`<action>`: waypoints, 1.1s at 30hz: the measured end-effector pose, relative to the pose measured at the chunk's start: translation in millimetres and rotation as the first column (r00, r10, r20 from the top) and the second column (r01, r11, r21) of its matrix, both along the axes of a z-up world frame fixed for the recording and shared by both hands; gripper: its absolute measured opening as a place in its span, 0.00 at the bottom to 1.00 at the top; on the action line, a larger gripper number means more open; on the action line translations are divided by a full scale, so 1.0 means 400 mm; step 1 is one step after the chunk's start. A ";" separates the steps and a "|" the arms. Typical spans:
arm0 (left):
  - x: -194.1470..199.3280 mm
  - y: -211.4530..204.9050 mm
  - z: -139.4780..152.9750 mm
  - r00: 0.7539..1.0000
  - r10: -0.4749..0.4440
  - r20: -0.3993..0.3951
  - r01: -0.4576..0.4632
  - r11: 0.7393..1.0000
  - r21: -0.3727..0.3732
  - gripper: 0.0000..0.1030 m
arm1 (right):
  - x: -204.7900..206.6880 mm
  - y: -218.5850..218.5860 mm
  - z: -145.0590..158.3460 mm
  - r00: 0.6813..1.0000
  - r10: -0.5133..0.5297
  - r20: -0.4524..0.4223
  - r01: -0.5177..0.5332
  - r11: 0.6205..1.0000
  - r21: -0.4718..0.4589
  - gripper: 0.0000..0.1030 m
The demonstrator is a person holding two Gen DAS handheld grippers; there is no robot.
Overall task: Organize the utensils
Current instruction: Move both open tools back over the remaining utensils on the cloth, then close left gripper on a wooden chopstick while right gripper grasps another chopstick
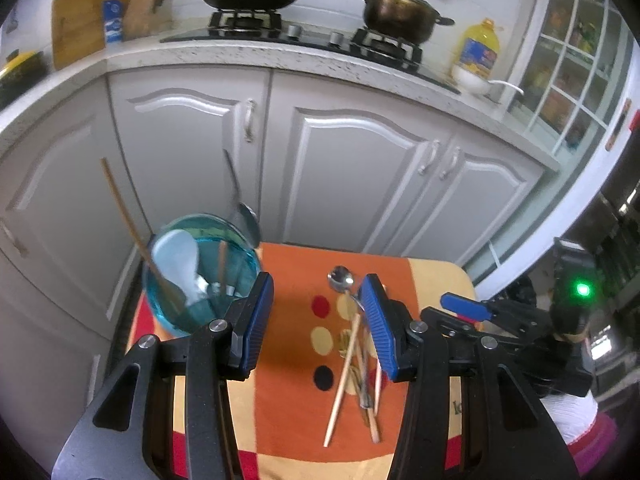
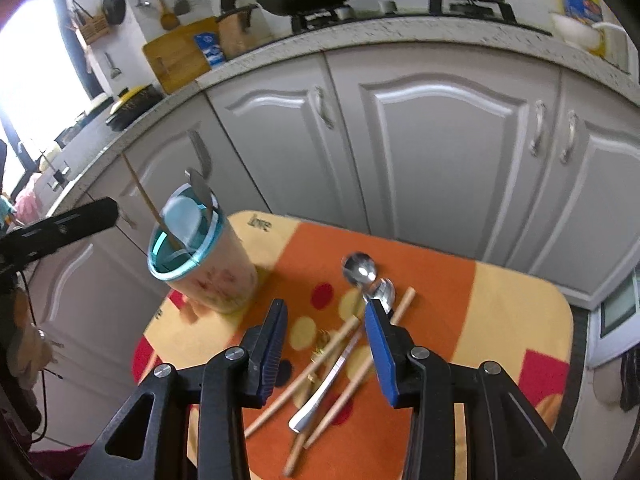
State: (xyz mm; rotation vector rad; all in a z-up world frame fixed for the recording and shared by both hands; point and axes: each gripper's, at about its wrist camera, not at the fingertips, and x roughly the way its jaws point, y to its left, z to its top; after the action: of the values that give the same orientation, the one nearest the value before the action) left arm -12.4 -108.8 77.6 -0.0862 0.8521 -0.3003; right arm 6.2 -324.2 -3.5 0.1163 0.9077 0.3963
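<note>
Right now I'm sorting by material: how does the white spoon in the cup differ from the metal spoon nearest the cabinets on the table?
The white spoon stands in the cup, bowl end up; the metal spoon lies flat on the orange cloth. The white spoon is matte and pale; the metal spoon is shiny and reflective. The white spoon's bowl looks broader and longer, the metal spoon's rounder. Neither is held by a gripper.

**Utensils half sorted on the orange surface**

The left tongs (image 1: 316,320) hang with jaws apart and nothing between them, above the orange patterned surface (image 1: 288,408). At left a blue-rimmed cup (image 1: 200,272) holds a white spoon (image 1: 178,268) and a chopstick (image 1: 128,224). Loose chopsticks (image 1: 344,376) and a metal spoon (image 1: 342,280) lie in a pile. The right tongs (image 1: 464,306) show at right.
</note>
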 end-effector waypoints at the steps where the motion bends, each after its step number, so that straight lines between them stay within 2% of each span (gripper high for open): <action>1: -0.001 -0.007 -0.005 1.000 -0.004 -0.005 0.004 1.000 0.000 0.44 | 0.000 -0.009 -0.011 1.000 -0.005 -0.011 0.005 1.000 0.001 0.37; 12: -0.017 -0.102 -0.123 0.990 -0.098 -0.099 0.103 0.994 0.044 0.44 | 0.015 -0.061 -0.143 0.991 -0.044 -0.125 0.045 0.999 0.001 0.37; 20: 0.012 -0.172 -0.238 0.967 -0.165 -0.193 0.180 0.981 0.064 0.44 | 0.070 -0.080 -0.213 0.980 -0.072 -0.183 0.078 0.997 0.020 0.37; 23: 0.037 -0.189 -0.277 0.956 -0.188 -0.227 0.204 0.978 0.050 0.44 | 0.099 -0.082 -0.229 0.978 -0.067 -0.196 0.074 0.997 0.028 0.34; 26: 0.060 -0.196 -0.310 0.949 -0.185 -0.255 0.209 0.976 0.068 0.44 | 0.136 -0.082 -0.243 0.976 -0.064 -0.207 0.069 0.997 0.018 0.31; 33: 0.097 -0.199 -0.353 0.938 -0.176 -0.297 0.210 0.974 0.085 0.44 | 0.230 -0.076 -0.296 0.964 -0.096 -0.248 0.096 0.995 -0.010 0.29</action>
State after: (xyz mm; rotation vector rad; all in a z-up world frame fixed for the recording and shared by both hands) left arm 26.4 -188.3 -63.6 0.0648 1.1700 -0.4289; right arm 98.2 -354.8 -122.0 0.2150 1.1436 0.2960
